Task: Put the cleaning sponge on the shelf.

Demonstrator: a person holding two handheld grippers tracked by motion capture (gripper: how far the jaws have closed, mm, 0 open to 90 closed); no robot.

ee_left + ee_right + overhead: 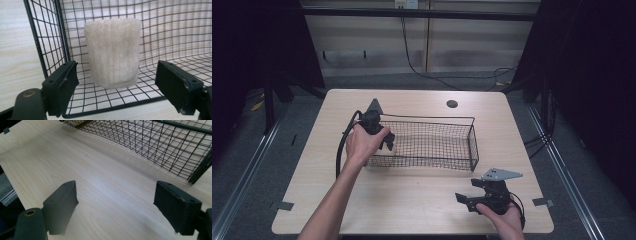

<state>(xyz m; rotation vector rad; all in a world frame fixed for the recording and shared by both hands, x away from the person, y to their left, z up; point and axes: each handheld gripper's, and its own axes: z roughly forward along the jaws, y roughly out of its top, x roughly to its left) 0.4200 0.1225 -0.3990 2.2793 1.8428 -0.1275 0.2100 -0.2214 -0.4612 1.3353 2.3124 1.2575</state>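
A black wire basket point(473, 145) stands in the middle of the wooden table. My left gripper point(386, 140) reaches into the basket's left end from above, its jaws wide open. In the left gripper view a cream, ribbed, cup-shaped piece point(112, 52) stands on the basket's mesh floor near the corner wall point(50, 37). It sits just beyond the left gripper point(116, 75), and neither jaw touches it. My right gripper point(467, 199) rests low near the table's front right, open and holding nothing. In the right gripper view, the right gripper point(115, 192) faces bare wood with the basket point(155, 142) farther off.
A round cable hole point(452, 104) lies behind the basket. Grey tape marks sit at the front left point(284, 205) and front right point(543, 202) corners. Cables run over the floor beyond the table's far edge. Bare tabletop point(412, 200) stretches between the basket and the front edge.
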